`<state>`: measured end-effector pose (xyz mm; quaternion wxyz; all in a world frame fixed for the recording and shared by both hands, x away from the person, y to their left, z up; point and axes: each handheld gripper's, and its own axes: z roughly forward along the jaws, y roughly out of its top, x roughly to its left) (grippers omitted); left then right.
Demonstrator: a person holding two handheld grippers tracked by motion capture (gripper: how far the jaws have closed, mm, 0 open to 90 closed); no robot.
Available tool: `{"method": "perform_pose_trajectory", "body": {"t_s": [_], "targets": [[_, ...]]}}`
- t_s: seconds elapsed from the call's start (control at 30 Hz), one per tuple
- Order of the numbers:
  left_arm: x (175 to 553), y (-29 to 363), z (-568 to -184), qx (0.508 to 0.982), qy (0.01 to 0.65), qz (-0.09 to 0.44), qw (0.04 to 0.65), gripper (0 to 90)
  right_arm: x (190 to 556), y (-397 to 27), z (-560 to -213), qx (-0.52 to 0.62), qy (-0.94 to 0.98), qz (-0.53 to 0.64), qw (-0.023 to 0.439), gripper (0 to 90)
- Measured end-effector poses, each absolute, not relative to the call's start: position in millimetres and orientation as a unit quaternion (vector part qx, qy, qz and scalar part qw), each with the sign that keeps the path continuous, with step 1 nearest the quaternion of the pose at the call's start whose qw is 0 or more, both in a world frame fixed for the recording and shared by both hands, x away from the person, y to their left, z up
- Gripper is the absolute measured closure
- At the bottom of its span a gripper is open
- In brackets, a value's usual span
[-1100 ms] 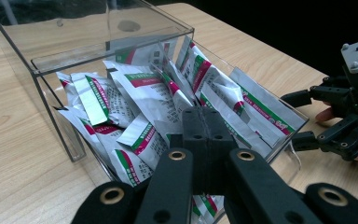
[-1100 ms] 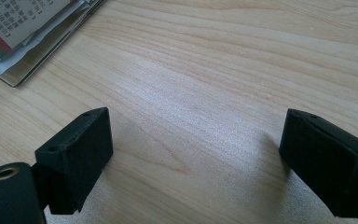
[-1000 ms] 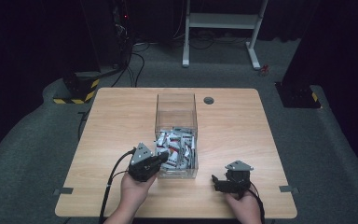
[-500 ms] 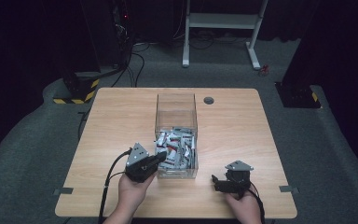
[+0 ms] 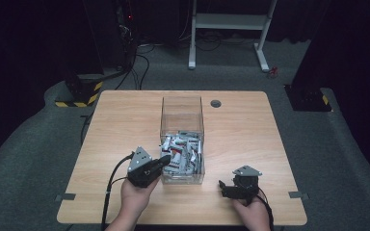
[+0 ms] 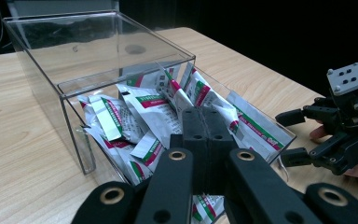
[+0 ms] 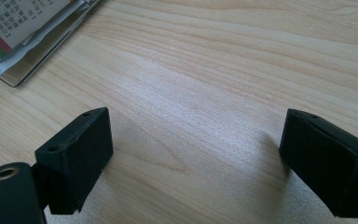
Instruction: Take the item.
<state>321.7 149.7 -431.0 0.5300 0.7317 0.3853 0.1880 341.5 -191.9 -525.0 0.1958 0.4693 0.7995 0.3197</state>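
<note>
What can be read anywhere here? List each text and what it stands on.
Nothing reads clearly.
Sachets in the clear box: red and green bands with print, too blurred to read.
Sachet at the corner of the right gripper view: rows of small print, too small to read.

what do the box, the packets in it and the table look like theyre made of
Box: clear hard plastic, probably acrylic; see-through walls, sharp glossy edges. Packets: thin printed paper or foil sachets, creased; which one is unclear. Table: light wood or wood-look laminate, matte grain lines.
</note>
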Motion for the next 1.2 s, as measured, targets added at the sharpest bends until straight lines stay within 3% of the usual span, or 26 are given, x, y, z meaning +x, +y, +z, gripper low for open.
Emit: {"method": "perform_pose_trajectory", "body": {"t_s": [1.2], "targets": [[312.9,173.5,-412.8,0.711,0.37,0.215,0.558,90.0,341.3,-191.9,-525.1,0.469,0.8,0.32,0.197,9.4]]}}
